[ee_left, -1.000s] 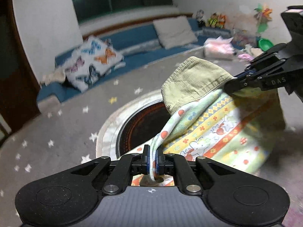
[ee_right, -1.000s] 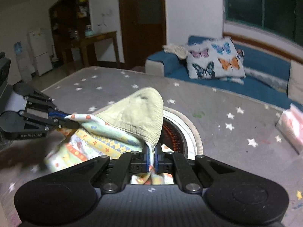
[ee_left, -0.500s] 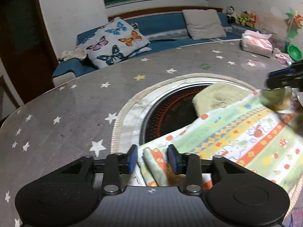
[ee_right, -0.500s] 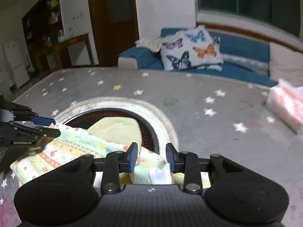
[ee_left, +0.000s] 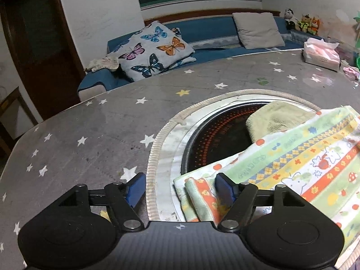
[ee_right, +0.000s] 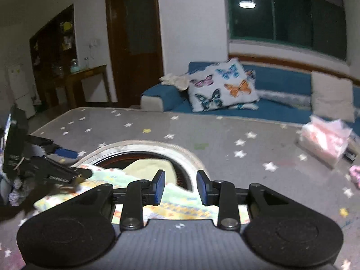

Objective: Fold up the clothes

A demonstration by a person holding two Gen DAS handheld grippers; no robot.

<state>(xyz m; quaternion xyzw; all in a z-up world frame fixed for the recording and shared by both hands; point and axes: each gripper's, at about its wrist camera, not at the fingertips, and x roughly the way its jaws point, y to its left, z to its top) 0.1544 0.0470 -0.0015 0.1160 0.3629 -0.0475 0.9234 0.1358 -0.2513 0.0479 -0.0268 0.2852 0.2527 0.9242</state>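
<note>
Left wrist view has the left gripper (ee_left: 178,187) low over the table (ee_left: 94,130), its jaws spread wide after just opening, with the folded corner of the cloth (ee_left: 281,168) lying loose between them, released. One blue pad (ee_left: 135,190) stands over the bare grey star-printed cover, the other over the cloth's orange and green edge. From there the patterned cloth runs off to the right, flat on the table, covering part of the round dark burner (ee_left: 222,139) set in the middle. Its pale green end (ee_left: 274,118) lies on the burner.

Right wrist view has the right gripper (ee_right: 180,187) with jaws partly apart, having just opened; nothing is pinched, and the cloth (ee_right: 180,207) lies beneath and just behind the pads. To the left the left gripper (ee_right: 67,164) sits over the cloth's far edge. Farther out are a pink tissue pack (ee_right: 324,144) on the table, a butterfly pillow (ee_right: 221,87) and a blue sofa (ee_right: 281,110).
</note>
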